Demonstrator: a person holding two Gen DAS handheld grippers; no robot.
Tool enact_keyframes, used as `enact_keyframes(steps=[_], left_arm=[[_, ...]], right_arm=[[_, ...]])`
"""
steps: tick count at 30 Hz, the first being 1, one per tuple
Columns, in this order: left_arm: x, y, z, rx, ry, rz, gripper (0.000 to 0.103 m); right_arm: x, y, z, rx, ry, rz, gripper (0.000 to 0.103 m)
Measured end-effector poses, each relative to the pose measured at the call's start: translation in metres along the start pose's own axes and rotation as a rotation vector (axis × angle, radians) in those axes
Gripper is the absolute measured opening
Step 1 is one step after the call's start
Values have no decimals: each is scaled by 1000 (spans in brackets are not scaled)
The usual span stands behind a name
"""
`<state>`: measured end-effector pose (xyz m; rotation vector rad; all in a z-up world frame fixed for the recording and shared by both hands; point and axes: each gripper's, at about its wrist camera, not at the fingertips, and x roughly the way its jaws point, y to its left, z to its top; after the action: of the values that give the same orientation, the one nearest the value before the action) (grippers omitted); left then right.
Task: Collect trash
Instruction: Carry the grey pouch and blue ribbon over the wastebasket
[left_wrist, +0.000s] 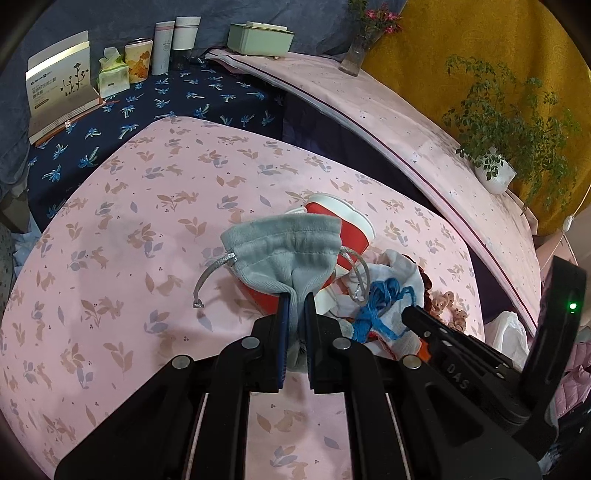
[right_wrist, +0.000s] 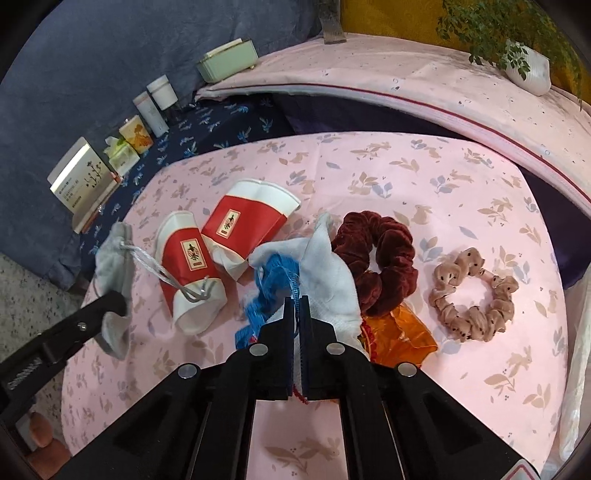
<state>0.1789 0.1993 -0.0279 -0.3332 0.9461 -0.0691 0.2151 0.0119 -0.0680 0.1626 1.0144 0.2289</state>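
Two hand-held grippers are both clamped at this point. In the left wrist view we see the left hand-held gripper (left_wrist: 296, 301) pinched tight on the lower end of the grey drawstring pouch (left_wrist: 284, 243), whose gathered mouth rises toward the middle of the frame. In the right wrist view the right hand-held gripper (right_wrist: 297, 306) has its jaws drawn together on the blue string tangle (right_wrist: 271, 291) and the edge of the white cloth scrap (right_wrist: 325, 266), at centre frame.

We judge the pouch to be the bag and the blue-and-white scrap the trash in hand. The relation that matters: in the right view, the pouch sits at centre left, well apart from the scrap, with the two red-and-white paper cups (right_wrist: 221, 240) lying between them, long axes running up-right. The right hand-held gripper must carry leftward over the cups; the pouch mouth looks drawn narrow, a likely snag.

Other litter: an orange wrapper (right_wrist: 402, 332) just right of the right hand-held gripper, partly under the cloth. The dark red scrunchie (right_wrist: 373, 258) touches the cloth; the tan scrunchie (right_wrist: 472, 295) lies further right, apart.

The pink rabbit-print desk cover (right_wrist: 406, 177) is bare at upper centre and lower right, giving room to lift; its edge drops off at lower left.
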Motion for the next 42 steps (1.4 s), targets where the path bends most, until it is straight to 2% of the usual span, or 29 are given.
enact_keyframes(steps=[12, 19, 27, 42], left_arm=[[-25, -44, 1, 77, -42, -37, 8], [-38, -85, 1, 144, -59, -77, 8], [-44, -156, -9, 260, -53, -158, 8], [-15, -295, -71, 463, 72, -324, 8]], right_arm=[[-78, -15, 16, 23, -150, 48, 3], [-137, -39, 28, 51, -256, 38, 3], [-185, -95, 24, 119, -331, -27, 3], [-226, -222, -27, 292, -357, -193, 3]])
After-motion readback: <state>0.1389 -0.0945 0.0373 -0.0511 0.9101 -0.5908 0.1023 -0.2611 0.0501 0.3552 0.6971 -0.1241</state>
